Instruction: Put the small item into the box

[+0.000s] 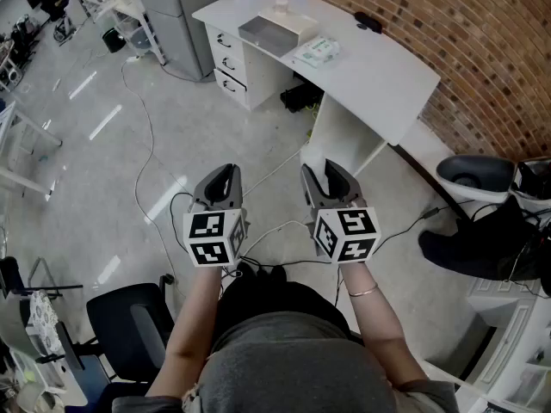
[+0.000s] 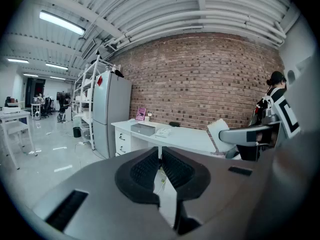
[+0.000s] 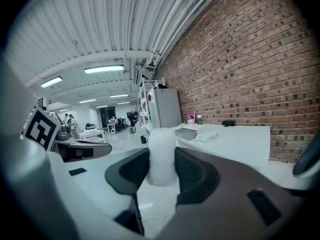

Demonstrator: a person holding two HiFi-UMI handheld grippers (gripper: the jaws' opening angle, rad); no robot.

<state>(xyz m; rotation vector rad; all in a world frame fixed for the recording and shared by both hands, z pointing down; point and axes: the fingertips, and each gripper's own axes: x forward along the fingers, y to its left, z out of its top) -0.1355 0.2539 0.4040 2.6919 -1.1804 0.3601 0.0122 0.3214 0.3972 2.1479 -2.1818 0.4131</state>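
A small white, frosted cylinder (image 3: 161,144) stands upright between the pads of my right gripper (image 3: 161,160), which is shut on it. My left gripper (image 2: 160,153) is shut, its pads together with nothing between them. In the head view both grippers, left (image 1: 225,181) and right (image 1: 324,179), are held side by side over the floor, well short of the desk. The box (image 1: 267,31) is an open grey tray on the white desk (image 1: 379,71); it also shows far ahead in the left gripper view (image 2: 142,129) and the right gripper view (image 3: 186,133).
A pale packet (image 1: 317,52) lies beside the box, and a black object (image 1: 368,21) sits at the desk's back edge against the brick wall. Cables (image 1: 142,136) run across the floor. A black chair (image 1: 129,325) is at lower left, another chair (image 1: 472,172) at the right.
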